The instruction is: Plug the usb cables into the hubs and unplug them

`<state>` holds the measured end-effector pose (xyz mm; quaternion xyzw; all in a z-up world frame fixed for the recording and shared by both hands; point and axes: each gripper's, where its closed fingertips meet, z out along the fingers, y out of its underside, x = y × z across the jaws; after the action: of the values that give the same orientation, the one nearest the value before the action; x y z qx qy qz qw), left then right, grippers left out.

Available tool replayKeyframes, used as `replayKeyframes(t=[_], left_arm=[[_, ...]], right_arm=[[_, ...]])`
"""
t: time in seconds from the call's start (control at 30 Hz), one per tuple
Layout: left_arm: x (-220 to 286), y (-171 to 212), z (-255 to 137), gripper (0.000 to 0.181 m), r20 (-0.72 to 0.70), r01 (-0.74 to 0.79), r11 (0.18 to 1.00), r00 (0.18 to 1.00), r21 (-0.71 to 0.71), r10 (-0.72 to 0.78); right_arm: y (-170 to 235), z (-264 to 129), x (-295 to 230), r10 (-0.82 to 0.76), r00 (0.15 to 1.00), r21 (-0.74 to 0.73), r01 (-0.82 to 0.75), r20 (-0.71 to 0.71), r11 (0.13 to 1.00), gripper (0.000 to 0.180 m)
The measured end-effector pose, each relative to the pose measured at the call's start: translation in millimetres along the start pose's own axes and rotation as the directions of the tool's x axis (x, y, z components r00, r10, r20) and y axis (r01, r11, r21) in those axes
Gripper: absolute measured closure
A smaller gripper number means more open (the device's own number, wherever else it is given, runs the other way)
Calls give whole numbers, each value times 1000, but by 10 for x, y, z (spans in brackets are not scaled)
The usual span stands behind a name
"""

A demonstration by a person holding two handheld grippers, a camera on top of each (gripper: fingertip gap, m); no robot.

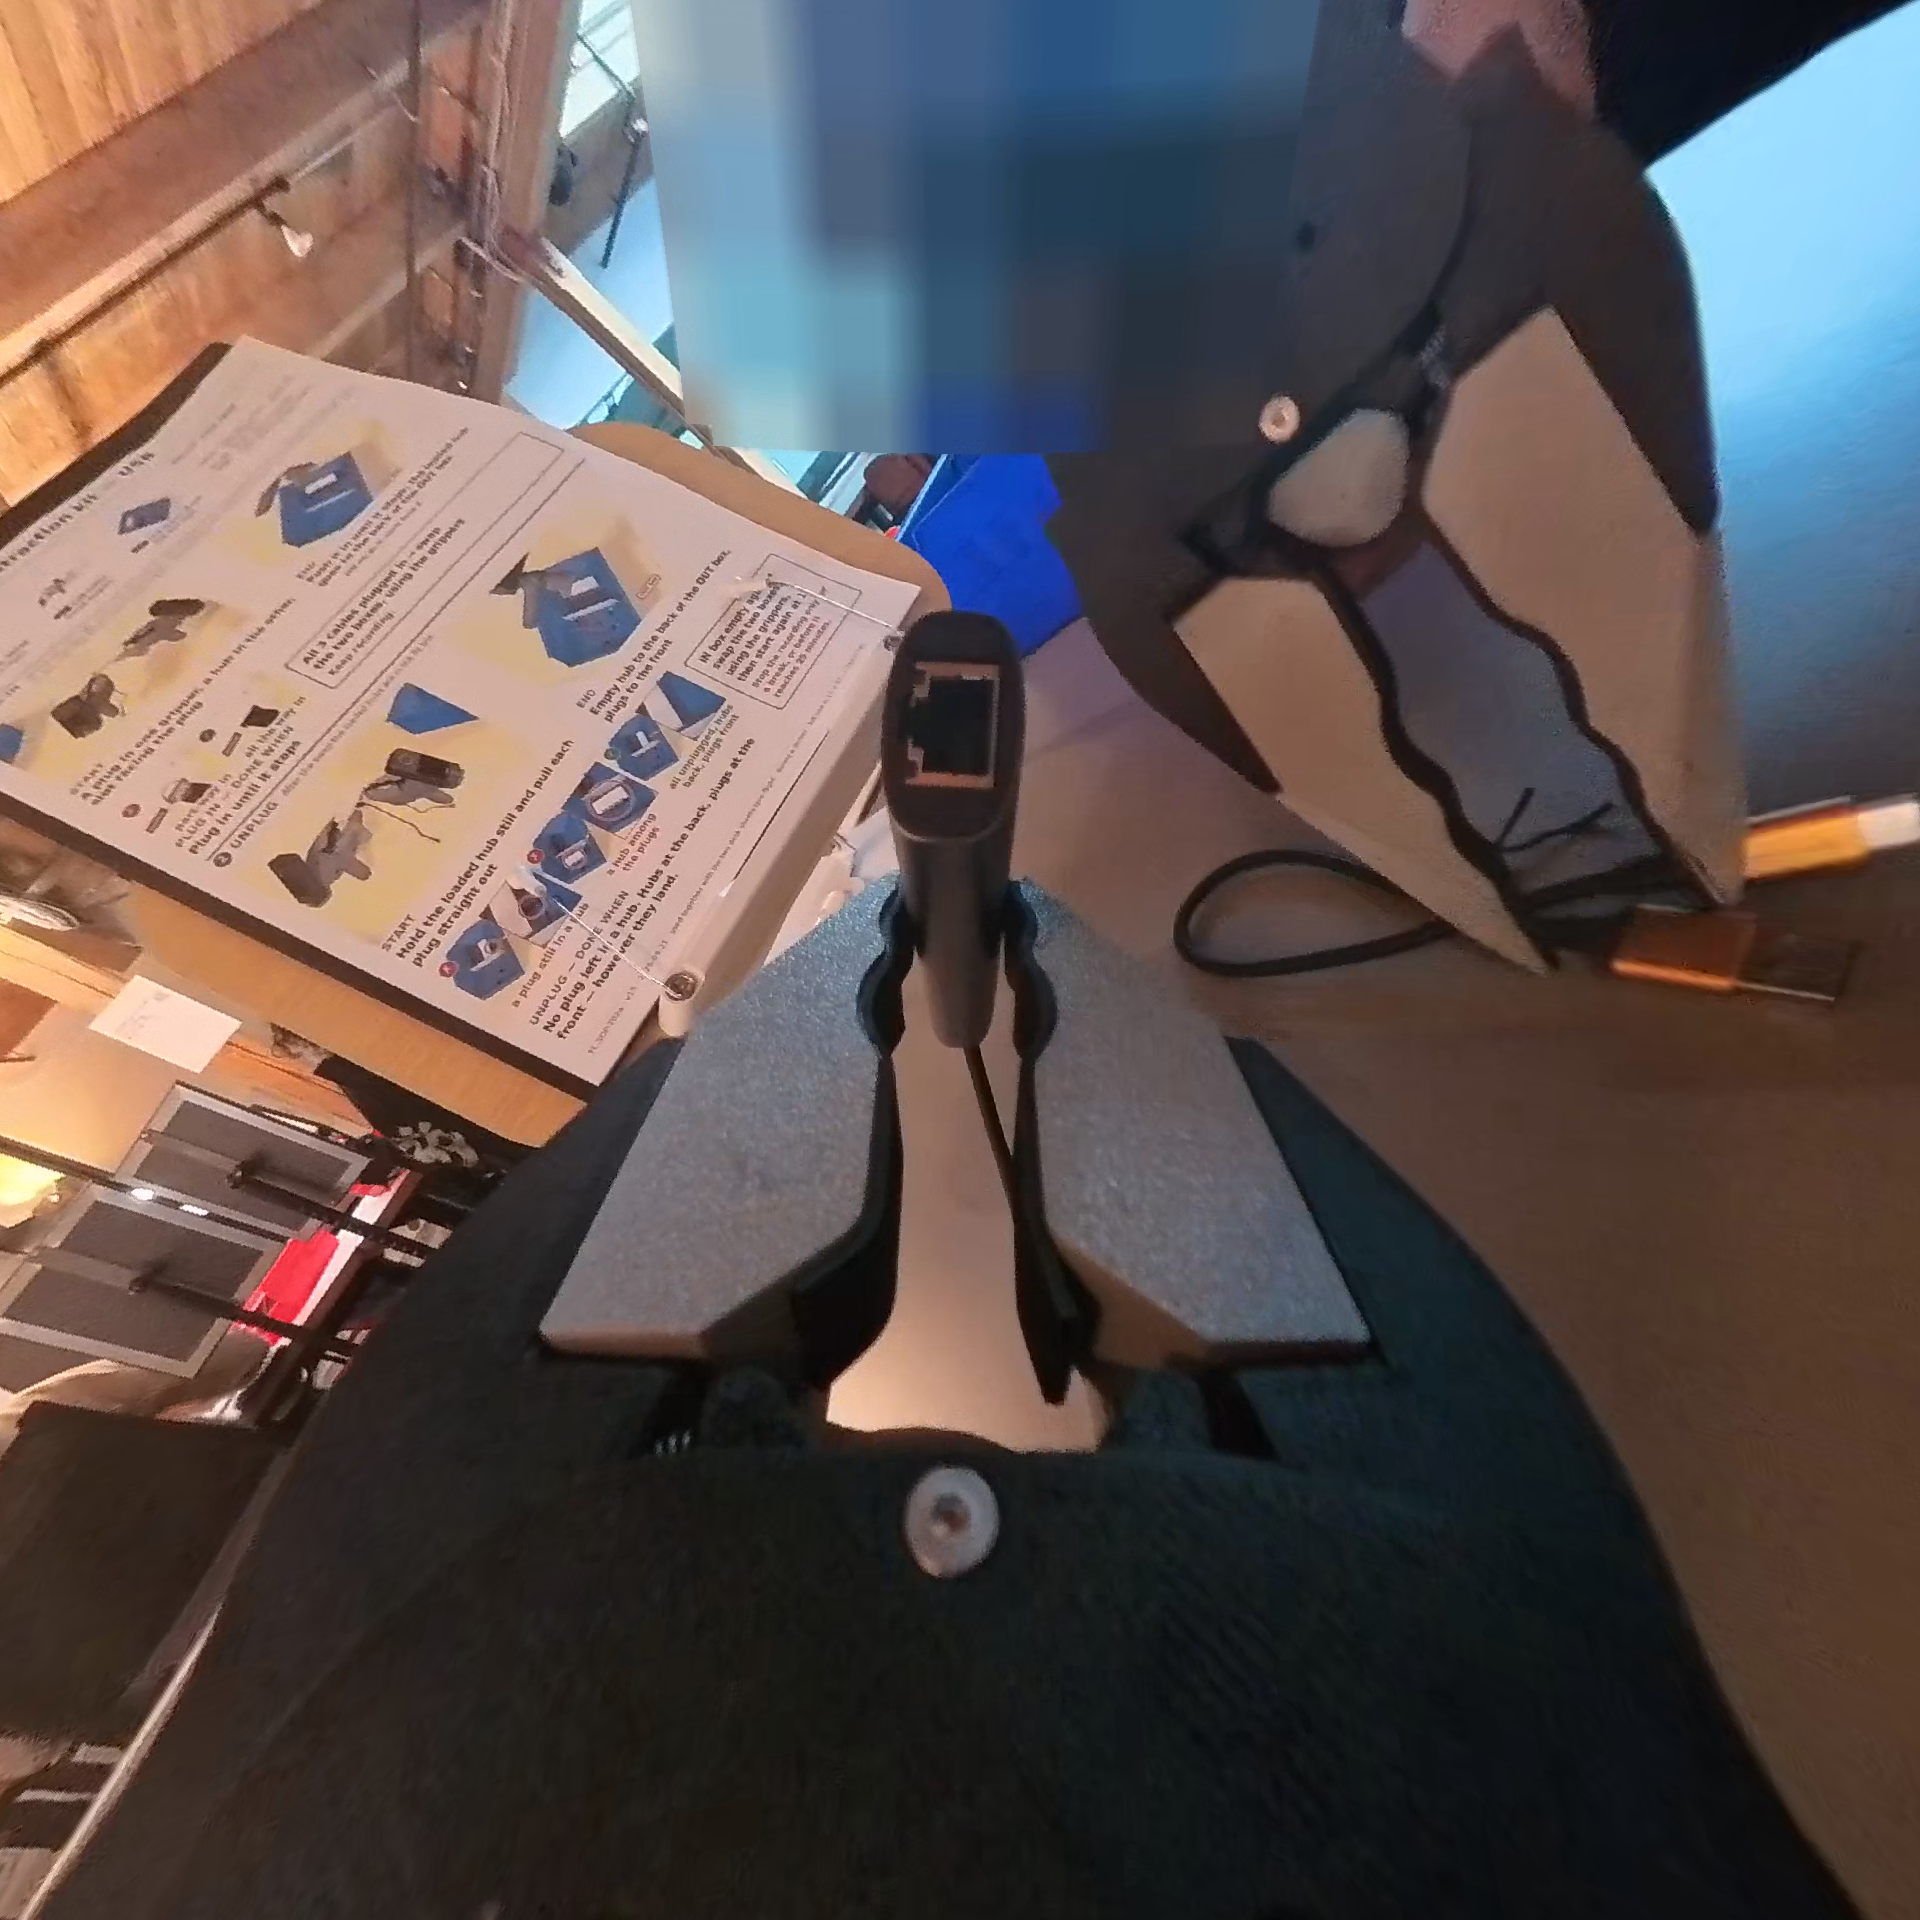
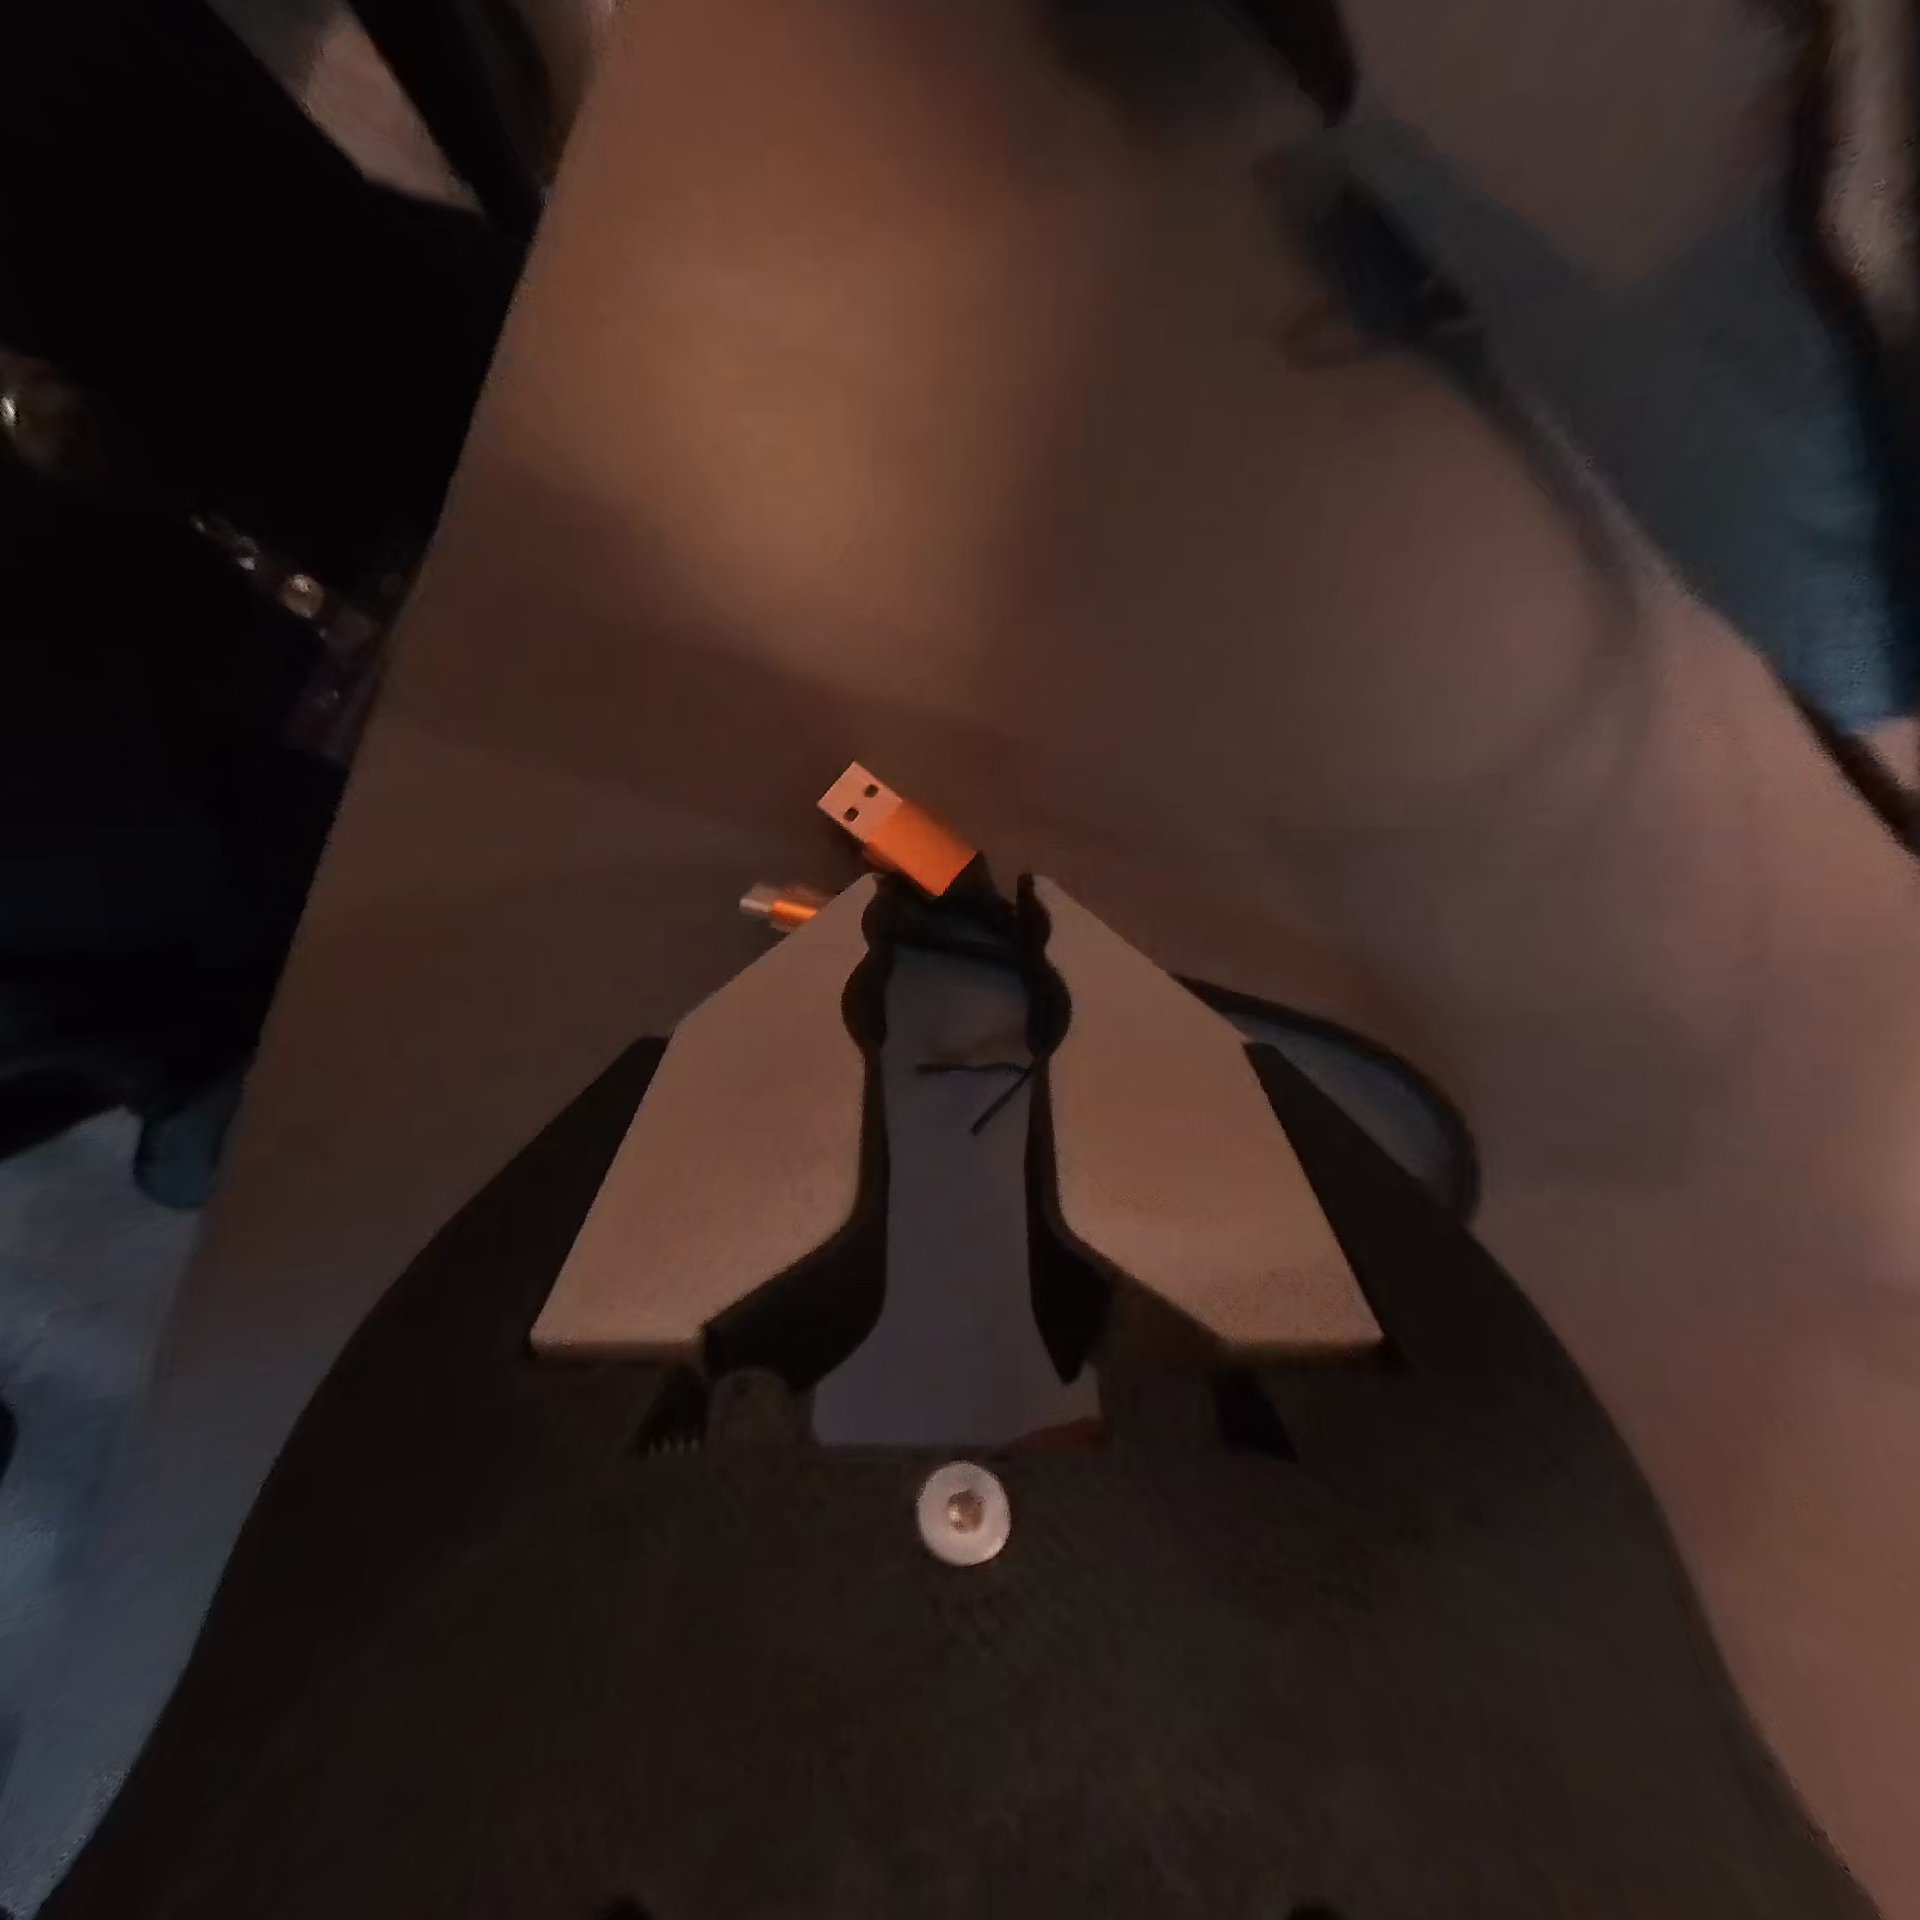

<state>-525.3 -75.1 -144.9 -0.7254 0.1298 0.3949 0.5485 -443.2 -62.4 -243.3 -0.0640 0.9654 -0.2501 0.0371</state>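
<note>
My left gripper (image 1: 956, 935) is shut on a dark grey hub (image 1: 951, 790). The hub stands upright between the fingertips with a network port on its end facing the camera, and its thin black lead runs down between the fingers. My right gripper (image 2: 951, 894) is shut on the black collar just behind an orange USB plug (image 2: 894, 831), which points ahead and to the left, low over the brown table (image 2: 935, 468). In the left wrist view the right gripper (image 1: 1631, 925) reaches down to the table at the right with that orange plug (image 1: 1704, 951) at its tips.
A second, small orange plug (image 2: 779, 904) lies just left of my right fingertips. A black cable loop (image 1: 1299, 914) lies on the table (image 1: 1455, 1247). A printed instruction sheet on a board (image 1: 416, 675) stands at the left, with a blue box (image 1: 977, 540) behind it. Across from one pair of fingers to the other is roughly 12 cm.
</note>
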Motion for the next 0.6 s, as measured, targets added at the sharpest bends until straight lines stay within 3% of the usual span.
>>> replayKeyframes(t=[0.03,0.3,0.6], left_arm=[[-7,-24,-10,167,1,3,1000,1000,15,-3],[-34,-270,-124,167,13,11,987,1000,163,-13],[-55,-642,-325,166,7,48,928,998,370,-54]], right_arm=[[-9,18,-7,-3,1000,-1,3,3,1000,159],[-37,43,7,26,993,83,-16,-119,996,163],[262,-174,128,239,921,211,-179,-308,961,167]])
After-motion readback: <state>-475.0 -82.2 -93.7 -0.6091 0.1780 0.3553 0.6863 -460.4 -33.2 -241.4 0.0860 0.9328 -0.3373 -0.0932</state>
